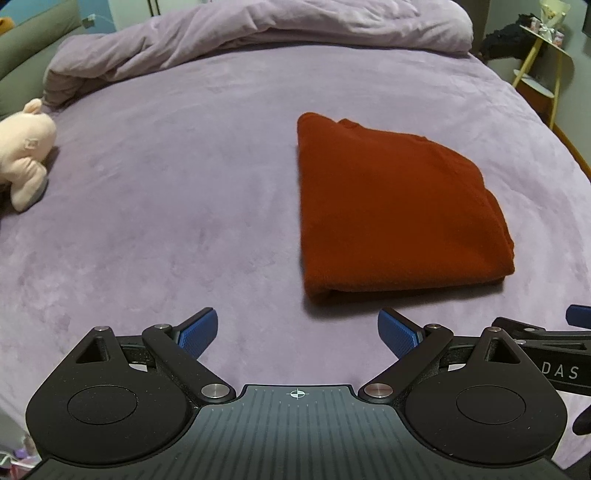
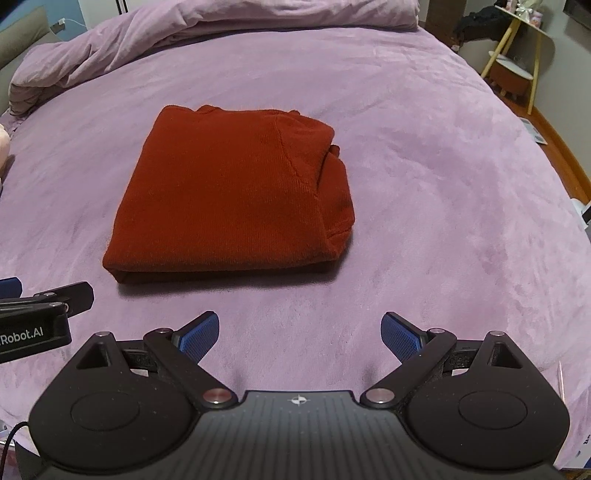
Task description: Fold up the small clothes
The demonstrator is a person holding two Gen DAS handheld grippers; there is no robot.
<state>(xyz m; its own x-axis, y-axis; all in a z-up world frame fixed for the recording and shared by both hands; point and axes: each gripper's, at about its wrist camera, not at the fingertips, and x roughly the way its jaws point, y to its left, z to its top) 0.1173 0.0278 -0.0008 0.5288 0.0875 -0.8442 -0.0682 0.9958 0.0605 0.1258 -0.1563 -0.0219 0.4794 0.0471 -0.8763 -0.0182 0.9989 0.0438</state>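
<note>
A rust-red sweater (image 1: 395, 210) lies folded into a neat rectangle on the purple bed (image 1: 184, 221). It also shows in the right wrist view (image 2: 236, 199), with a sleeve fold along its right edge. My left gripper (image 1: 297, 334) is open and empty, hovering over the bed in front of and to the left of the sweater. My right gripper (image 2: 299, 336) is open and empty, in front of and to the right of the sweater. Each gripper shows at the edge of the other's view.
A crumpled purple duvet (image 1: 258, 33) lies across the far end of the bed. A pink plush toy (image 1: 26, 151) sits at the left edge. A yellow-legged side table (image 2: 517, 55) stands past the bed at the far right.
</note>
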